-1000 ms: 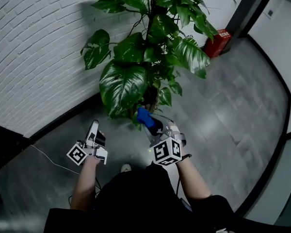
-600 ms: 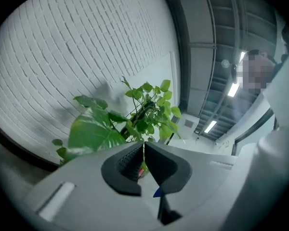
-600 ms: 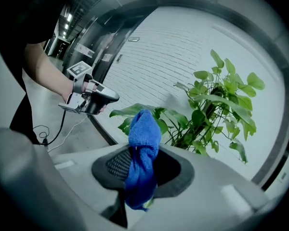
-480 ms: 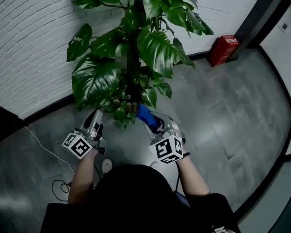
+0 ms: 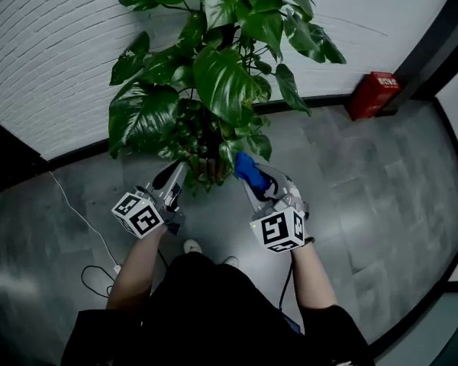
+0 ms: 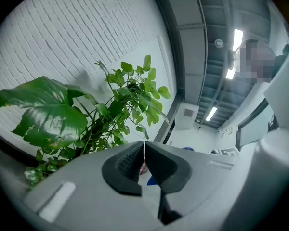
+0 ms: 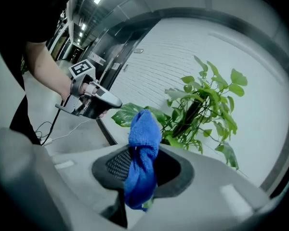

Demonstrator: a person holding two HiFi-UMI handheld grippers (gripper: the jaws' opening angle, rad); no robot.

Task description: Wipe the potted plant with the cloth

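Potted plant (image 5: 214, 75) stands against white brick wall (image 5: 53, 44), broad leaves spreading above grey tiled floor (image 5: 366, 204). Right gripper (image 7: 142, 165) clenched on blue cloth (image 7: 143, 129); bunched cloth pokes up past jaw tips, just beside lowest leaves. Left gripper (image 6: 144, 150) pressed together, nothing between jaws, tips near foliage on plant's left side. Red box (image 5: 372, 94) by wall, well apart. White cable (image 5: 76, 219) trails on floor at left.
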